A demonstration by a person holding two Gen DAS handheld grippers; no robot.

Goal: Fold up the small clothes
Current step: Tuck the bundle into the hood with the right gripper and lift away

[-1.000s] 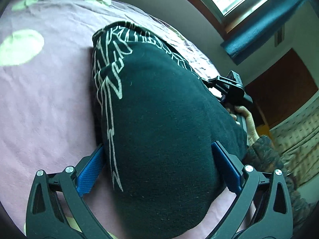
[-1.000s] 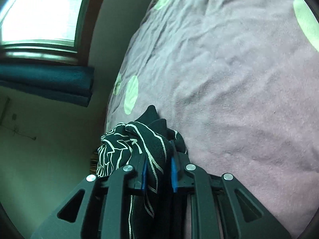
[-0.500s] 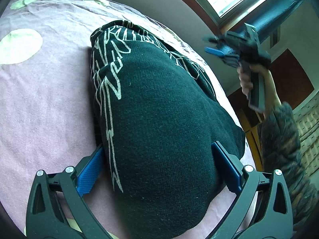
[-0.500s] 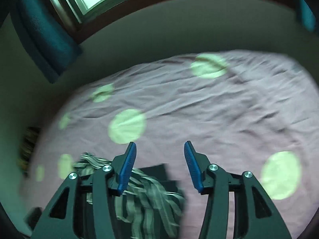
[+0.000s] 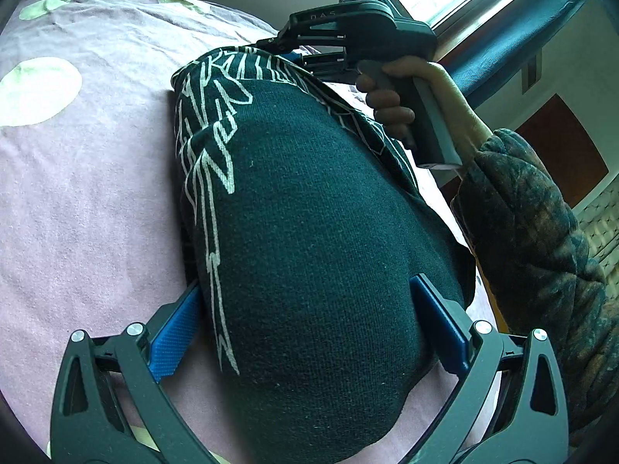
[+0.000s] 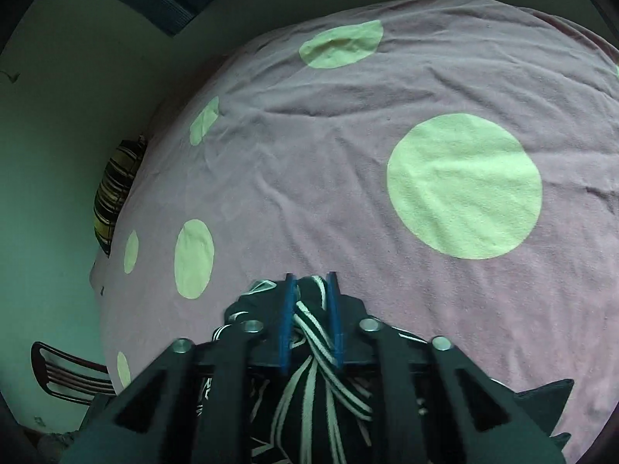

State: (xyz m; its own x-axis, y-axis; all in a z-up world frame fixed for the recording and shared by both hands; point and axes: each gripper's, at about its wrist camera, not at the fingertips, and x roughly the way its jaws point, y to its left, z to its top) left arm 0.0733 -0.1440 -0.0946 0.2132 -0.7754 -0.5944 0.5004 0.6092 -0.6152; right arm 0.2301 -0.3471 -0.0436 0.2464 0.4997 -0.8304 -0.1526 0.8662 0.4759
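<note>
A dark knit garment with white line patterns lies bunched on the pink bedsheet. My left gripper is open, its blue pads straddling the garment's near end. In the left wrist view my right gripper is held by a hand at the garment's far edge. In the right wrist view my right gripper is shut on a fold of the striped garment, close above the sheet.
The sheet has pale green dots. A wall and a striped cushion lie beyond the bed's left edge. A window and blue curtain are behind. My sleeved arm is at the right.
My right gripper let go of the cloth, lifted away open, then came back down and closed on the garment's far edge. My left gripper stayed open in place.
</note>
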